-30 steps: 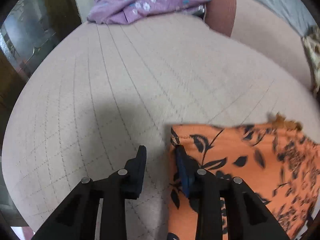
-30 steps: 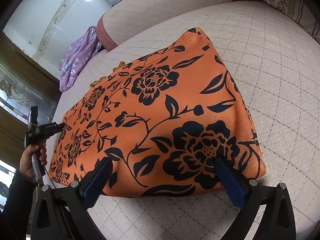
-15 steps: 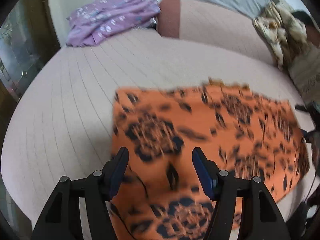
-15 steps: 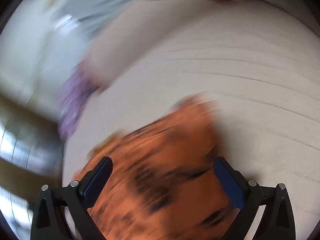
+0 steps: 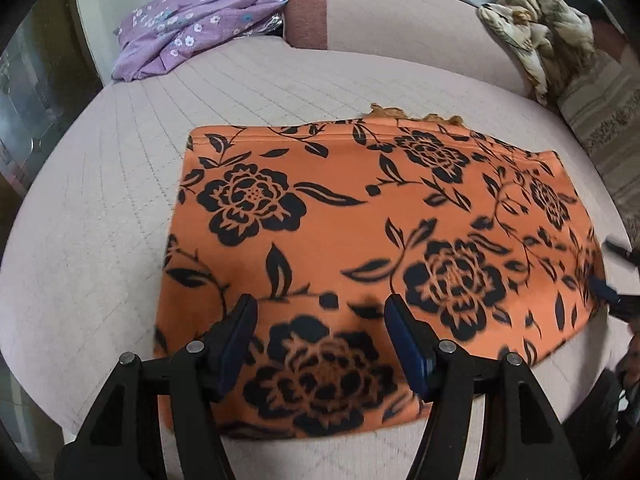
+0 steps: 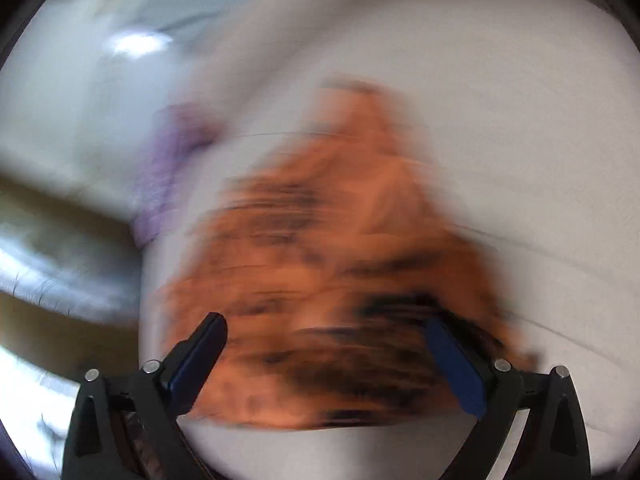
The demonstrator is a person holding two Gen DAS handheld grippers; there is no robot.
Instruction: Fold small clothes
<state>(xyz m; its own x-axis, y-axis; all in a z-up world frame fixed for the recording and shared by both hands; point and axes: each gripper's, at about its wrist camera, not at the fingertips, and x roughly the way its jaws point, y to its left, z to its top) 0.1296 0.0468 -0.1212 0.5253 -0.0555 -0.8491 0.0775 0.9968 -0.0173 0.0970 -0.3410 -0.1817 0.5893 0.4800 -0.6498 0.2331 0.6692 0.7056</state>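
Lying flat under the left gripper (image 5: 318, 322), the orange garment with black flowers (image 5: 372, 248) now fills the middle of the left wrist view, where a second ago only its corner showed at the right finger. The left gripper has shifted sideways from that corner to a spot over the near part of the cloth, and its jaws have spread from a narrow gap to a middling one; nothing is between them, and the cloth lies beneath them, not pinched. It tilts steeply downward toward the quilted pinkish sofa seat (image 5: 100, 208) that carries the garment.

Beyond the left gripper, at the far left of the seat, a purple flowered garment (image 5: 192, 20) lies bunched up. A crumpled beige cloth (image 5: 532, 20) sits far off to the right.

The right gripper (image 6: 324, 336) points down at the same orange garment (image 6: 340, 248) from its other end; the right wrist view is heavily smeared by motion, where a second ago it was sharp. Its jaws stand wide and are closing, straddling the near edge of the cloth, with the pads not visibly pressing on it. In the left wrist view the right gripper's fingertips (image 5: 604, 288) show at the garment's right edge.
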